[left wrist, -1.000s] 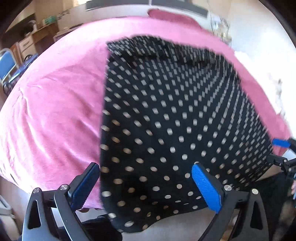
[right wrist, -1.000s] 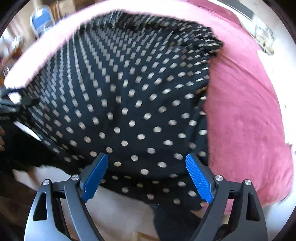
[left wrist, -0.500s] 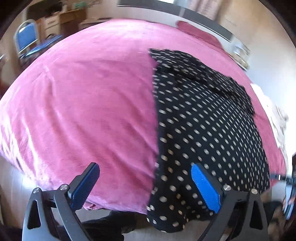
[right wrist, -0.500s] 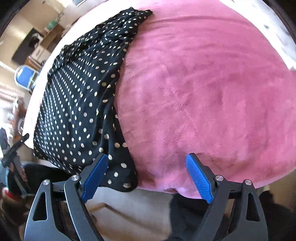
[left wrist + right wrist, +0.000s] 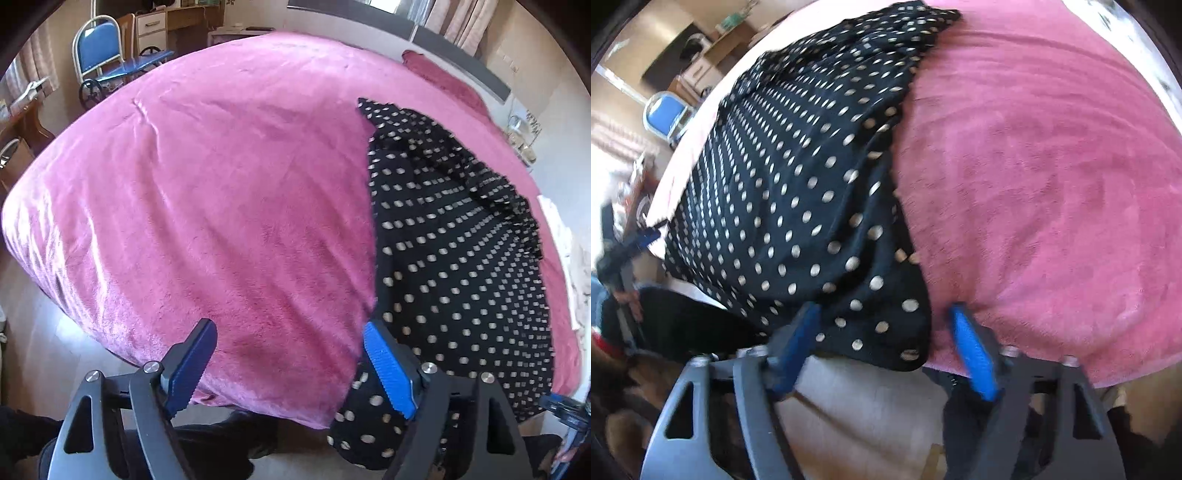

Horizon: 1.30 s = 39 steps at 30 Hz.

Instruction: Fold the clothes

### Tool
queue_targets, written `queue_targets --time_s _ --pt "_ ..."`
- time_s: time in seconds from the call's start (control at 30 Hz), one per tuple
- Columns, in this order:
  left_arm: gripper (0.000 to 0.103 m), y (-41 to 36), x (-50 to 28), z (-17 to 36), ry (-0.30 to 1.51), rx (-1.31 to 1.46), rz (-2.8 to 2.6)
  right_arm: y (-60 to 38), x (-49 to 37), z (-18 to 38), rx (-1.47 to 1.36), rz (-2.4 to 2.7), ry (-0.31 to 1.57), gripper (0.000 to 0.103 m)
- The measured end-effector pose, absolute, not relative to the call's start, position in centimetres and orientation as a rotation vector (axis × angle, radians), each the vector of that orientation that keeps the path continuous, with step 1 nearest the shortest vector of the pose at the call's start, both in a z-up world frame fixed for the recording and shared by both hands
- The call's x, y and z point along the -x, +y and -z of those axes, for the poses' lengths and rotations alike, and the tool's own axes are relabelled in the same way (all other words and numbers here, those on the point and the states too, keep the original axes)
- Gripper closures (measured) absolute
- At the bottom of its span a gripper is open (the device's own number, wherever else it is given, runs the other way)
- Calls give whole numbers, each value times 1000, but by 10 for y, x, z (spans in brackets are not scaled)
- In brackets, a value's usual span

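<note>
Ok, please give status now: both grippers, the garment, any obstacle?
Left gripper closing, only pink blanket between fingers. Right gripper closing around polka-dot garment corner. No obstacle seen.

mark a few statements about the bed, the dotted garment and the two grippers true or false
1. The polka-dot garment lies on a pink blanket. True.
2. The garment is white with black dots. False: it is black with pale dots.
3. The garment's near hem corner sits between the fingers of the right gripper, which is closing. True.
4. The left gripper grips the middle of the garment. False: its jaws are apart, mostly over blanket at the garment's edge.
5. A blue-seated chair stands beyond the bed. True.
6. The garment is folded into a small square. False: it lies spread out.
</note>
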<state>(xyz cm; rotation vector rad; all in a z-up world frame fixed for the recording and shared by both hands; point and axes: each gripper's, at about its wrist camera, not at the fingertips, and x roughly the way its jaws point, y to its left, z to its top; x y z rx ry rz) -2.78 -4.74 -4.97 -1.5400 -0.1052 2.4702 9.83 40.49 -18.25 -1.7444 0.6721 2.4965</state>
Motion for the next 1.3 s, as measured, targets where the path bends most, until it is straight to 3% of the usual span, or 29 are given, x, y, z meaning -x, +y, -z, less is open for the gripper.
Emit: queue_targets --time_s 0.03,0.07,0.37,0.73,0.83,0.9,1.0,1.23,1.3 --pt "20 -48 26 50 -121 1545 -2446 405 -100 184 1741 -2498 704 78" --pt "20 -50 24 50 -137 1550 -2420 406 -101 185 1734 -2495 738 80" --pt "19 -63 -6 64 -225 1629 -2221 414 -107 188 1712 -2479 834 78" --pt "15 -43 -11 81 -116 1639 -2183 410 -103 190 1712 -2475 816 76" --pt "33 -45 -8 84 -131 1647 -2167 409 -102 190 1709 -2477 810 76" --pt "59 -49 -9 80 -144 1650 -2187 409 -101 191 1707 -2477 809 77" --pt "78 -51 -9 74 -143 1651 -2177 409 -101 191 1705 -2474 798 78" --pt "82 -42 -19 54 -60 1648 -2179 406 -99 190 1715 -2469 764 77" --pt "89 -40 -20 52 -53 1640 -2166 406 -99 192 1713 -2467 770 77"
